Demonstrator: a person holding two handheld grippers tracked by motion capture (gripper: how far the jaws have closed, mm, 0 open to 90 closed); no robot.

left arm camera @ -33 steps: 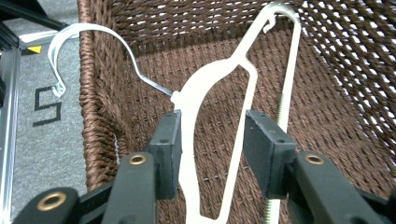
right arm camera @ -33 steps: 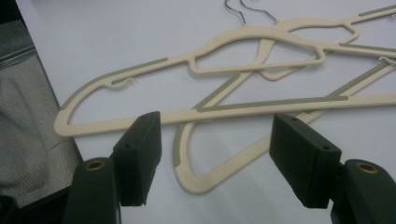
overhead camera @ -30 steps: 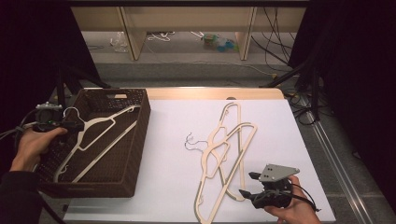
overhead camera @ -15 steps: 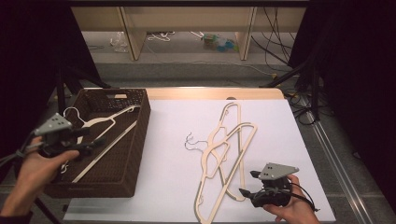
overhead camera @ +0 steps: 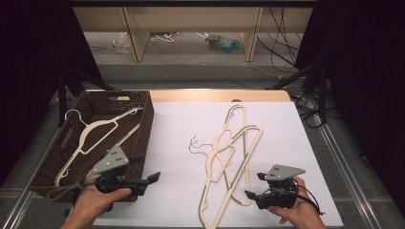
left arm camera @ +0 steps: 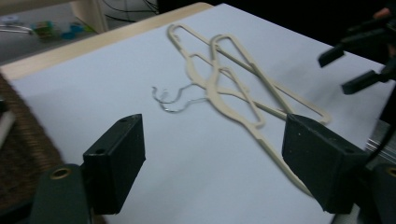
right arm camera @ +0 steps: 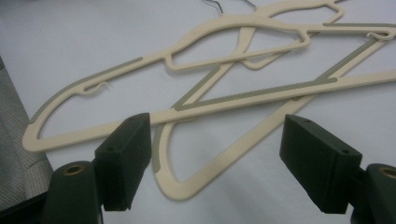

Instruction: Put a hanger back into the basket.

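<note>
Tongs on the left (overhead camera: 154,177) have just been opening, empty, beside the wicker basket (overhead camera: 143,119) holding one hanger (overhead camera: 95,131). Two overlapping hangers (overhead camera: 234,157) remain at the desk's (overhead camera: 181,119) centre; right tongs (overhead camera: 252,186), at five o'clock, have likewise been spreading, gripping nothing.

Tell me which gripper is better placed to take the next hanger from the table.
Probably the right gripper: its open jaws sit just beside the hangers on the sheet. The left gripper, also open, is near the basket, farther off.
</note>
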